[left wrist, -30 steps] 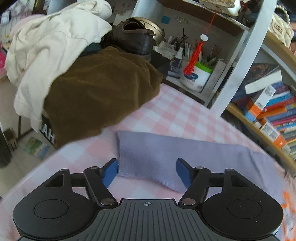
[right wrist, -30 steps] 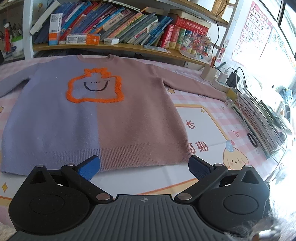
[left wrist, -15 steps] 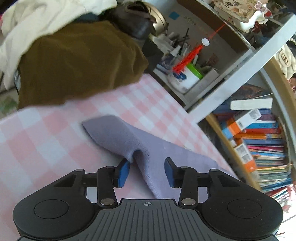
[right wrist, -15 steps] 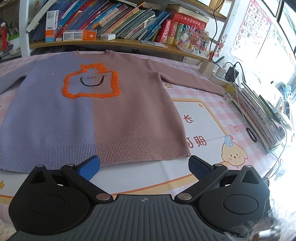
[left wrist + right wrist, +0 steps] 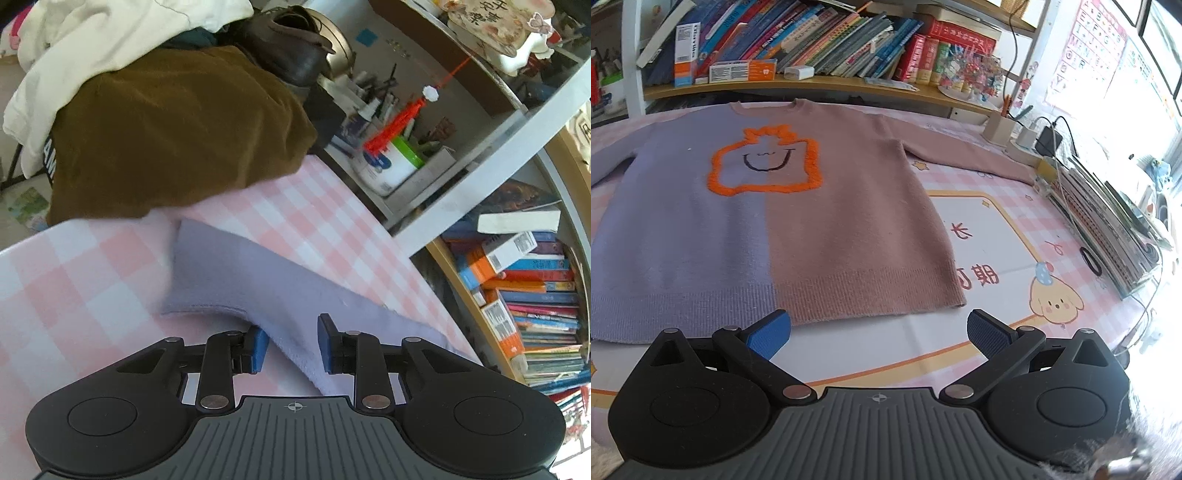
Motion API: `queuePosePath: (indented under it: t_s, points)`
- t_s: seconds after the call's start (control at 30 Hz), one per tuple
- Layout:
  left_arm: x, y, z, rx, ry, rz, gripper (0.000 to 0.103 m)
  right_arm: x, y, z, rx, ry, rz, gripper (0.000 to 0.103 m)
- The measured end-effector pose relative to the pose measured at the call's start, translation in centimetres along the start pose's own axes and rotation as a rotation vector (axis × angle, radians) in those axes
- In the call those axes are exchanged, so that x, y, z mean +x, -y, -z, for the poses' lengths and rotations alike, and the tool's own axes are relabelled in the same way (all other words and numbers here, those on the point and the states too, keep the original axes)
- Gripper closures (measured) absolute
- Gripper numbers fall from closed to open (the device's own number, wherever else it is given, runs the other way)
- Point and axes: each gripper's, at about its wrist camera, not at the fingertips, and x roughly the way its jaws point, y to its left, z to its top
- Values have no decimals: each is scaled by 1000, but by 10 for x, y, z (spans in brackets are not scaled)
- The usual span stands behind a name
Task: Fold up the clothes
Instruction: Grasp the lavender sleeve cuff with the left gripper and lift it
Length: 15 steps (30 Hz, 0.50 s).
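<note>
Since a second ago our left hand-held gripper (image 5: pixel 291 343) has narrowed around the sweater's lilac sleeve (image 5: pixel 236 280), raising a ridge. Sweater (image 5: pixel 768 206) lies flat on the counter (image 5: pixel 982 236); right hand-held gripper (image 5: pixel 879 330) gapes wide. Next, we'd carry the sleeve across its body.

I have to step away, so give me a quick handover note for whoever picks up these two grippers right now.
Left gripper: fingers part closed around a raised fold of the purple sleeve; whether they actually pinch it cannot be told.
Right gripper: open, holds nothing, hovers just short of the sweater hem.
Sweater lies flat, face up, on the checked table cover, pink sleeve stretched out.
Done: no fold yet.
Left: probably bring the purple sleeve across the body, then the pink one, then fold the body.
</note>
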Motion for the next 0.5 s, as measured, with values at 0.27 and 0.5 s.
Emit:
queuePosePath:
  t_s: [0.27,0.5]
  points:
    - [7,-8,-7,-45,11,-23,98,1,2,2,4,5,-16,0]
    - [2,6,-4,-6,37,-47,99,7,13,1,14,8,-28,0]
